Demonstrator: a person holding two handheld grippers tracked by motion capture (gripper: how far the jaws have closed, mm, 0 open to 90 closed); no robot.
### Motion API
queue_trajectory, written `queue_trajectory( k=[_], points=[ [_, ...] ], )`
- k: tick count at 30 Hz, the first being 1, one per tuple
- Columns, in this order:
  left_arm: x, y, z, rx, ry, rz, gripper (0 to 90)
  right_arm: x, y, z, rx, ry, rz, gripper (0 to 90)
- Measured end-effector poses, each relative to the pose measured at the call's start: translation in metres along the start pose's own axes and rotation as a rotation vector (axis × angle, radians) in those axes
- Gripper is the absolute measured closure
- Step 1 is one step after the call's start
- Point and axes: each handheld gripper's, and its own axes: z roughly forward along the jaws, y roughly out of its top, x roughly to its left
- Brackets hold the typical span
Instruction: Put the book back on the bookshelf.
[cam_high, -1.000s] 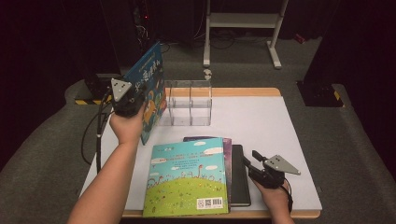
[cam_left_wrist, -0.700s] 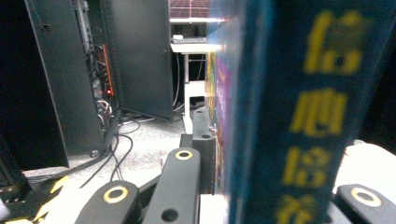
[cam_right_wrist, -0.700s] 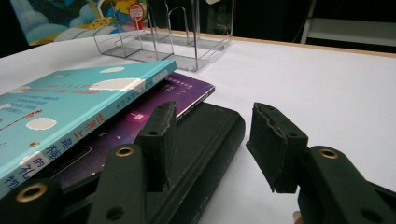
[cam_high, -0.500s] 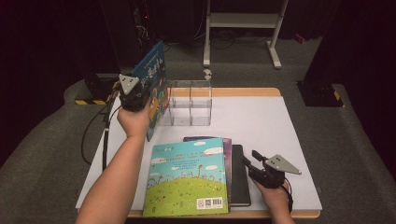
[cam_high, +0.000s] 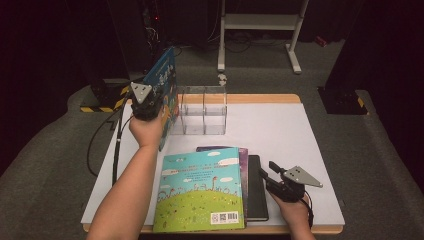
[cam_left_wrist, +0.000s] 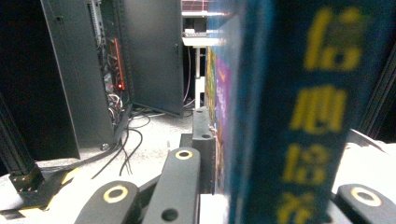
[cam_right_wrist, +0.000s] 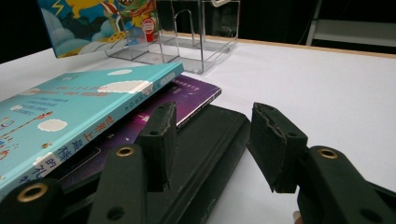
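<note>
A blue picture book (cam_high: 164, 80) stands upright on edge at the left of a clear acrylic organizer (cam_high: 202, 111), and my left gripper (cam_high: 159, 107) is shut on its near edge. In the left gripper view the book's spine (cam_left_wrist: 299, 116) rises close up between the black jaws. Near the front edge lies a stack: a teal picture book (cam_high: 202, 187) on a purple book (cam_high: 243, 154) and a black notebook (cam_high: 257, 190). My right gripper (cam_high: 267, 171) hovers open at the notebook's right edge. In the right gripper view its jaws (cam_right_wrist: 212, 140) stand apart over the notebook (cam_right_wrist: 210, 140), gripping nothing.
The white table (cam_high: 300, 135) has bare room at the right and behind the stack. Beyond the far edge are a dark cabinet with cables (cam_left_wrist: 116, 70) and a white metal stand (cam_high: 260, 25). A cable (cam_high: 102, 145) trails off the table's left side.
My left gripper has carried the upright blue book a little to the right, closer to the clear organizer. The right gripper has stayed where it was.
</note>
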Motion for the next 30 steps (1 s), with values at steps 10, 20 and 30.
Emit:
queue_trajectory(
  k=[10,20,30],
  points=[
    [0.003,-0.008,-0.018,0.010,-0.034,0.015,81.8,0.006,-0.001,0.002,0.014,0.009,-0.023,51.1],
    [0.015,-0.011,-0.031,0.014,-0.041,-0.016,80.9,0.010,-0.002,0.005,0.028,0.012,-0.030,51.1],
    [0.014,-0.009,-0.035,0.046,-0.068,-0.025,78.4,0.010,-0.002,0.004,0.026,0.011,-0.030,51.0]
  ],
)
